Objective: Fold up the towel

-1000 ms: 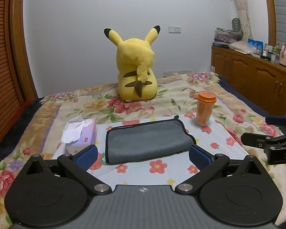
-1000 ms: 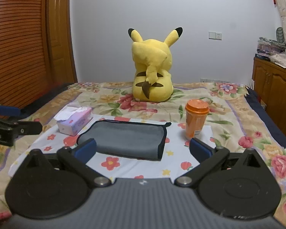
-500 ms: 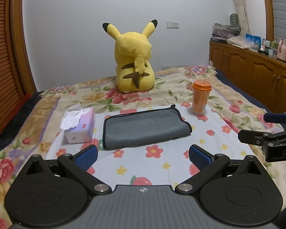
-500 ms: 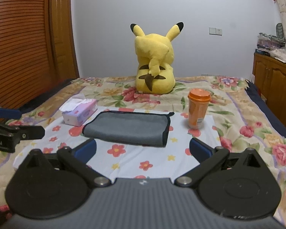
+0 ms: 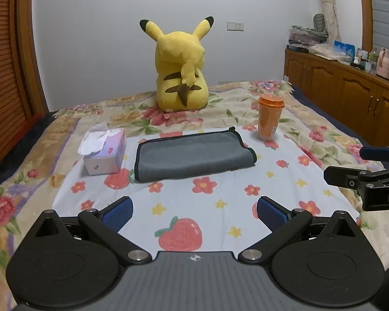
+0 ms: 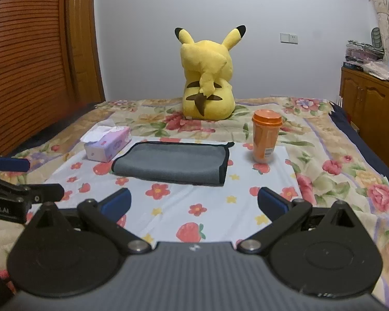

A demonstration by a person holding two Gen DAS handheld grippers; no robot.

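the grey towel [image 5: 194, 155] lies folded on the bed [image 5: 311, 119], long axis left to right, well ahead of both claws. left claw [image 5: 194, 213] and right claw [image 6: 194, 202] gape wide, holding nothing, about equally near.

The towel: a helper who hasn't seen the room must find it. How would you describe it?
On the bed, before the yellow plush, lies a pale flowered sheet. The towel lies flat between the tissue box and orange cup: grey, folded, black-edged.
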